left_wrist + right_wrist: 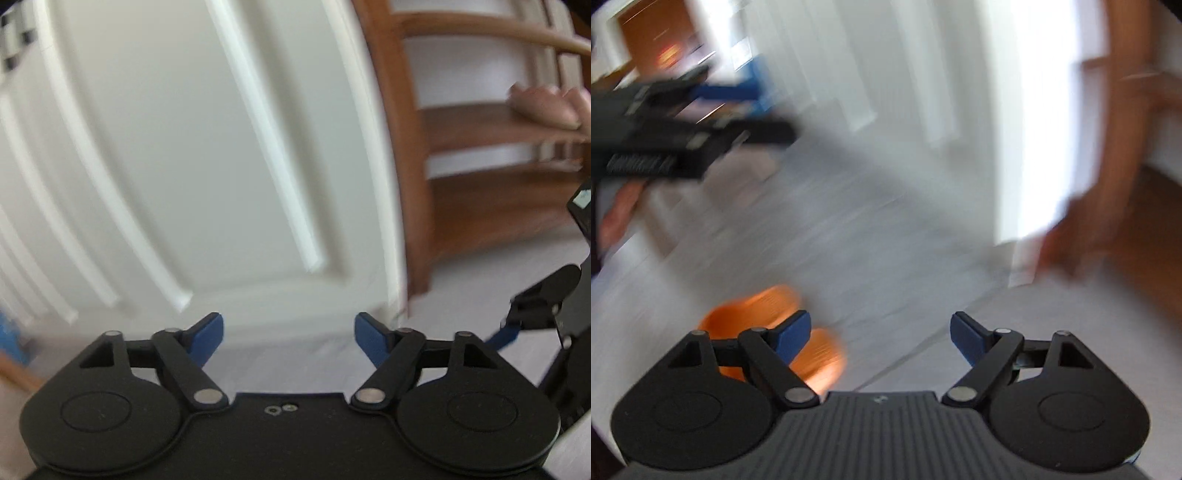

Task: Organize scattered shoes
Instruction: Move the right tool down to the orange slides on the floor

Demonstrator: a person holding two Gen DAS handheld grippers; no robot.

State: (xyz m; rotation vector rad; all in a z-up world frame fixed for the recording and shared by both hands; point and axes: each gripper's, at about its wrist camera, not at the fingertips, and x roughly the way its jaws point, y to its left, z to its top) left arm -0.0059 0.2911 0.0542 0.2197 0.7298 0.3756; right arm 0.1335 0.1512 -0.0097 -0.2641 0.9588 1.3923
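- A pale grey floor (pixel 871 229) is shown in both wrist views; in the right wrist view it is heavily blurred, and a thin seam line is seen running across it at the near right.
- A white panelled door (pixel 207 147) fills most of the left wrist view, with raised mouldings and a recessed panel.
- To the right of the door a brown wooden shoe rack (pixel 480 125) is seen standing on the floor, with open shelves against a white wall.
- A pair of pale pink shoes (pixel 546 105) is seen resting on a shelf of the rack, at the far right; the detail is blurred.
- The left gripper (pixel 289 334) is held with its blue-tipped jaws spread wide apart, and nothing is held between them.
- The right gripper (pixel 881 334) is likewise seen with its jaws parted wide and nothing between them.
- A pair of orange shoes (pixel 764 306) is seen on the floor at the near left of the right wrist view, partly hidden behind the gripper's left finger and not touched by it, as far as can be told.
- The other gripper is seen as a dark blurred shape at the far left of that view.
- A small pale label is seen on the black device at the right edge of the left wrist view; no writing can be read on it.
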